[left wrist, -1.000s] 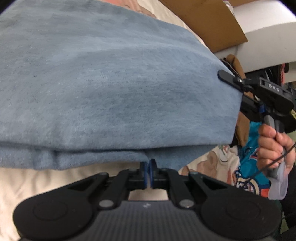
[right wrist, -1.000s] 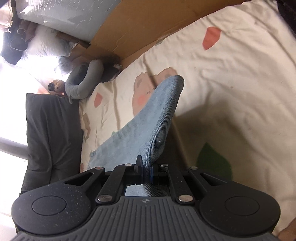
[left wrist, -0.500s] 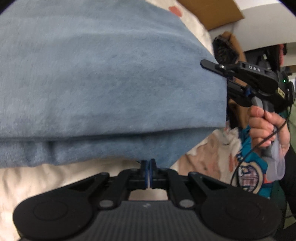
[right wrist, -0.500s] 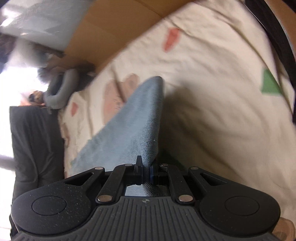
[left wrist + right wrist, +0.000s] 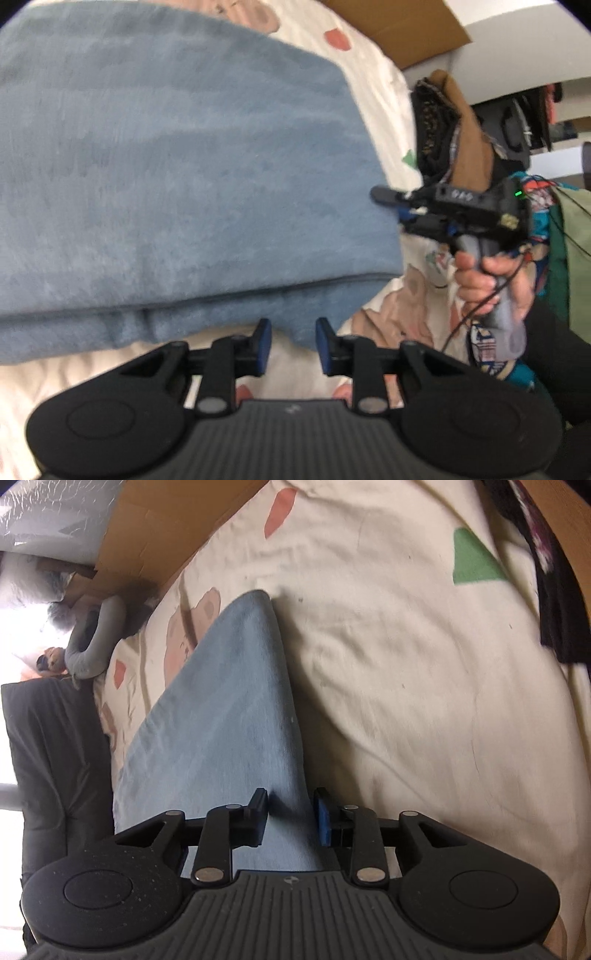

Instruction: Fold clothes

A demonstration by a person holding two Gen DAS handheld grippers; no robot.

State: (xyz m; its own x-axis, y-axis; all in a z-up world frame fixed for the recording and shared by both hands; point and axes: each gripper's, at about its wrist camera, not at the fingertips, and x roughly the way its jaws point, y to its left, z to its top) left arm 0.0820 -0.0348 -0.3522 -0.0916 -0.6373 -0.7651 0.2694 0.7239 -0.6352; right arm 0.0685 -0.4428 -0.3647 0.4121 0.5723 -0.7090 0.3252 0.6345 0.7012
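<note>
Letting go: left claw (image 5: 292, 345) & right claw (image 5: 290, 816) have just been opening, spread off the blue cloth (image 5: 177, 177), so it's lying folded on the bed (image 5: 406, 683).

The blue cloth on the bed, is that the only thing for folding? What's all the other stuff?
For the folding:
- blue cloth, folded on the bedsheet
- left gripper and right gripper, jaws just opened, pads off the cloth

Just lying about:
- cardboard
- grey neck pillow
- dark clothes pile
</note>
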